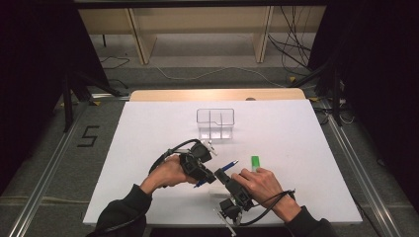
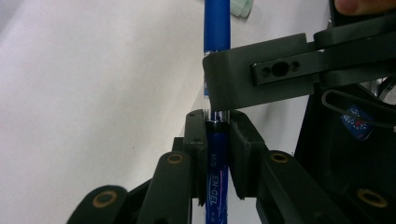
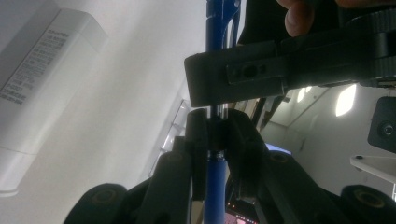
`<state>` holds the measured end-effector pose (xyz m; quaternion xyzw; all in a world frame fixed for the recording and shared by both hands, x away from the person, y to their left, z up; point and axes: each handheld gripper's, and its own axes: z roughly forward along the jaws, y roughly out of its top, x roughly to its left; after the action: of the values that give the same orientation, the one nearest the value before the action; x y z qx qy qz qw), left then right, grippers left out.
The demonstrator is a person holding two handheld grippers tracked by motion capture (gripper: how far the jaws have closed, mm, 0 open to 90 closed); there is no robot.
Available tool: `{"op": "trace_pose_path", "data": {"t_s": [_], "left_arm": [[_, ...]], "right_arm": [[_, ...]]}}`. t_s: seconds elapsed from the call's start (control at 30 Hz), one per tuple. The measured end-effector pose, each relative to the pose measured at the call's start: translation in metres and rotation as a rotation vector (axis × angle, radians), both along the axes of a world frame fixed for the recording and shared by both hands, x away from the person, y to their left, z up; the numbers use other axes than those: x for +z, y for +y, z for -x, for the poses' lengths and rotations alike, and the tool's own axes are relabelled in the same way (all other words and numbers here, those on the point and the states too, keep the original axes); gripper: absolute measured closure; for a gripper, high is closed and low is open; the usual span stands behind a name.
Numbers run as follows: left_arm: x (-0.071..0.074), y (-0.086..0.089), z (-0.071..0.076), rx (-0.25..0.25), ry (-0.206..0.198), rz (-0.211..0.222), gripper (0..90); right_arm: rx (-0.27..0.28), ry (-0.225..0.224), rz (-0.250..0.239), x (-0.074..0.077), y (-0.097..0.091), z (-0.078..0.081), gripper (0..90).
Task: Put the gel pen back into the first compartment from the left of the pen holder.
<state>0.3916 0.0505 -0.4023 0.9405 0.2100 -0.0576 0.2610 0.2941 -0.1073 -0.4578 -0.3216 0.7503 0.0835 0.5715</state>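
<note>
**Two grippers, one blue pen, near the front of the table**

We saw both grippers meet over the near middle of the white table point(image 1: 148, 128), and the blue pen point(image 1: 217, 173) was caught between them. In the high view the left gripper point(image 1: 200, 170) came in from the near left, its hand point(image 1: 168, 173) wrapped around the body, and the right gripper point(image 1: 225, 183) came in from the near right under the right hand point(image 1: 259, 183). The pen lay at a slant, its far end pointing right and away, towards the green marker point(image 1: 255, 163) that rested just beyond the right hand.

From the left gripper view we had the jaws drawn in narrow and pressed on both sides of the pen point(image 2: 216, 182), the printed barrel running up between them. The right gripper point(image 2: 261, 79) crossed the pen just beyond, and the blue barrel came out past it.

From the right gripper view we got the mirror of it: those jaws were also narrow and clamped on the pen point(image 3: 215, 186), with the left gripper point(image 3: 243, 74) crossing above and the pen's clip end point(image 3: 223, 18) showing past it. A white box point(image 3: 42, 93) lay to the left there.

Farther off, the clear divided holder point(image 1: 215, 123) stood at the table's middle, well apart from the action.
</note>
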Motion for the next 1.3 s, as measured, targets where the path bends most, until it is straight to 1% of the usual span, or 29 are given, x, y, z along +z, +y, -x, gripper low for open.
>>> {"op": "trace_pose_path", "data": {"t_s": [0.1, 0.17, 0.2, 0.23, 0.3, 0.37, 0.43, 0.47, 0.5, 0.53, 0.6, 0.7, 0.73, 0.77, 0.8, 0.83, 0.87, 0.9, 0.93, 0.97, 1.0, 1.03, 1.1, 1.13, 1.17, 1.27, 1.3], "left_arm": [[0.0, 0.0, 0.0, 0.002, 0.001, -0.002, 79.0], [0.0, 0.0, 0.001, 0.005, -0.007, 0.0, 79.1], [0.001, 0.0, 0.001, 0.003, -0.007, -0.004, 79.2], [0.001, 0.0, 0.002, 0.002, -0.012, -0.001, 79.2], [0.002, 0.001, 0.001, -0.004, -0.013, -0.007, 79.2], [0.001, 0.002, 0.001, 0.0, -0.01, 0.0, 79.2], [0.001, 0.004, 0.0, 0.008, -0.014, 0.002, 79.2], [0.001, 0.006, -0.001, 0.005, -0.011, 0.003, 79.2], [0.001, 0.008, -0.001, 0.014, -0.012, 0.006, 79.2], [0.002, 0.01, -0.002, 0.022, -0.014, 0.01, 79.2], [0.002, 0.014, -0.004, 0.037, -0.017, 0.021, 79.2], [0.004, 0.021, -0.008, 0.078, -0.038, 0.049, 79.2], [0.004, 0.024, -0.009, 0.099, -0.05, 0.064, 79.2], [0.005, 0.026, -0.01, 0.112, -0.058, 0.077, 79.2], [0.006, 0.028, -0.011, 0.125, -0.067, 0.092, 79.2], [0.006, 0.029, -0.012, 0.141, -0.07, 0.109, 79.1], [0.007, 0.031, -0.012, 0.154, -0.077, 0.12, 79.1], [0.007, 0.032, -0.013, 0.17, -0.096, 0.132, 79.1], [0.008, 0.034, -0.013, 0.184, -0.108, 0.147, 79.1], [0.008, 0.036, -0.014, 0.2, -0.116, 0.162, 79.1], [0.009, 0.038, -0.014, 0.204, -0.126, 0.174, 79.1], [0.009, 0.039, -0.015, 0.22, -0.134, 0.185, 79.1], [0.009, 0.041, -0.015, 0.239, -0.155, 0.197, 79.1], [0.009, 0.041, -0.015, 0.245, -0.16, 0.208, 79.1], [0.009, 0.042, -0.016, 0.252, -0.168, 0.216, 79.1], [0.01, 0.044, -0.016, 0.272, -0.198, 0.237, 79.1], [0.01, 0.044, -0.016, 0.28, -0.212, 0.248, 79.1]], "right_arm": [[-0.001, 0.004, -0.001, 0.0, 0.0, 0.0, 79.7], [-0.005, 0.011, -0.007, 0.0, 0.0, 0.0, 78.9], [-0.006, 0.007, -0.01, 0.0, 0.0, 0.0, 78.1], [-0.008, 0.008, -0.016, 0.0, 0.0, 0.0, 73.7], [-0.013, 0.013, -0.027, 0.002, -0.002, -0.001, 69.8], [-0.013, 0.011, -0.037, 0.004, -0.005, 0.0, 64.2], [-0.028, 0.011, -0.052, 0.005, -0.008, 0.0, 59.1], [-0.024, 0.006, -0.06, 0.006, -0.01, 0.0, 57.8], [-0.025, 0.008, -0.071, 0.007, -0.012, 0.0, 56.4], [-0.03, 0.021, -0.082, 0.008, -0.015, 0.001, 54.5], [-0.042, 0.028, -0.107, 0.009, -0.019, 0.0, 51.0], [-0.094, 0.07, -0.163, 0.011, -0.025, -0.003, 48.3], [-0.115, 0.095, -0.198, 0.012, -0.027, -0.005, 47.2], [-0.152, 0.146, -0.251, 0.013, -0.029, -0.006, 45.7], [-0.181, 0.192, -0.29, 0.016, -0.031, -0.008, 44.4], [-0.216, 0.241, -0.352, 0.016, -0.034, -0.01, 43.4], [-0.241, 0.29, -0.393, 0.018, -0.036, -0.012, 42.2], [-0.284, 0.346, -0.44, 0.019, -0.038, -0.014, 41.4], [-0.312, 0.382, -0.487, 0.02, -0.04, -0.017, 41.1], [-0.33, 0.424, -0.512, 0.021, -0.042, -0.019, 40.5], [-0.358, 0.468, -0.558, 0.021, -0.044, -0.021, 39.8], [-0.382, 0.502, -0.579, 0.022, -0.046, -0.022, 39.5], [-0.407, 0.582, -0.633, 0.023, -0.05, -0.025, 39.1], [-0.421, 0.629, -0.663, 0.024, -0.052, -0.027, 38.0], [-0.435, 0.673, -0.705, 0.024, -0.053, -0.029, 37.7], [-0.479, 0.808, -0.802, 0.027, -0.06, -0.034, 36.2], [-0.484, 0.84, -0.831, 0.028, -0.062, -0.036, 35.9]]}}
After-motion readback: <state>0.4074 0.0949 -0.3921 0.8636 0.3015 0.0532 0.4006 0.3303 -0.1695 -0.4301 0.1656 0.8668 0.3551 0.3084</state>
